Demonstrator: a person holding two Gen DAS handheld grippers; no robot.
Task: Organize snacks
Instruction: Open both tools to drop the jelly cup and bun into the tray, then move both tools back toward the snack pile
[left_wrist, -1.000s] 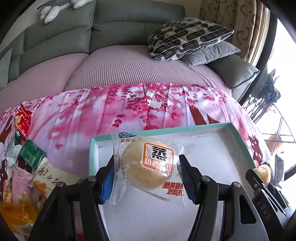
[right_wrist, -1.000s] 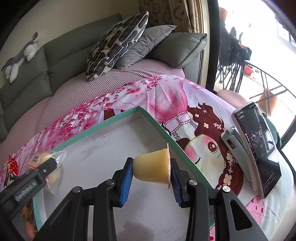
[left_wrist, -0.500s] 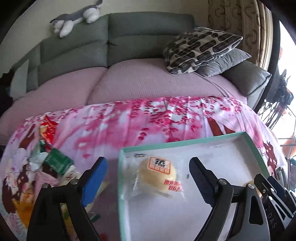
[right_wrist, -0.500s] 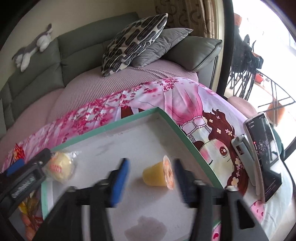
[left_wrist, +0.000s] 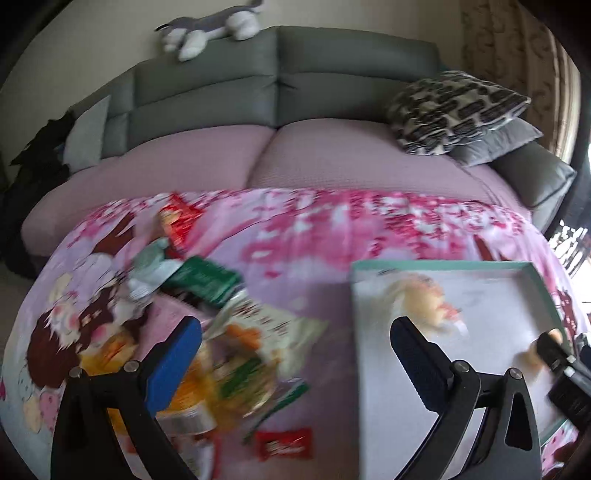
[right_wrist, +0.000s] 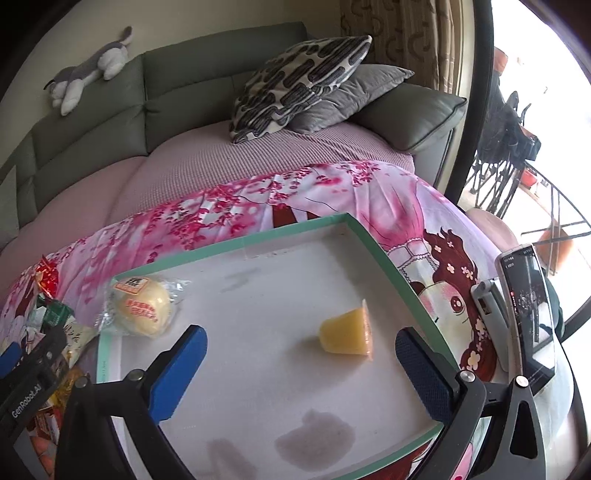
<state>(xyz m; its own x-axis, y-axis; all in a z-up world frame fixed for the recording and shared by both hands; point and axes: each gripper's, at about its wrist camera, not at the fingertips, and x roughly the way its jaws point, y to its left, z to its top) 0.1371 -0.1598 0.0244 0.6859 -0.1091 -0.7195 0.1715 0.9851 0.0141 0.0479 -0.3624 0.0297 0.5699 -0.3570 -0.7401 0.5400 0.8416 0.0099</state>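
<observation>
A blurred pile of snack packets (left_wrist: 207, 314) is seen lower left, between the opening jaws of the left gripper (left_wrist: 295, 354), beside the teal-rimmed tray (left_wrist: 436, 264) holding a wrapped bun (left_wrist: 424, 301) at right.

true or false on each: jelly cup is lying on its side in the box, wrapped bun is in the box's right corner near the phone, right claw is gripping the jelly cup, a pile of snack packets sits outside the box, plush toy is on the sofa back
1. The jelly cup lies on its side in the box. True.
2. The wrapped bun is in the box's right corner near the phone. False: it sits at the left corner, far from the phone.
3. The right claw grips the jelly cup. False: its jaws are opening, clear of the cup.
4. A pile of snack packets sits outside the box. True, to its left on the cloth.
5. The plush toy is on the sofa back. True.
</observation>
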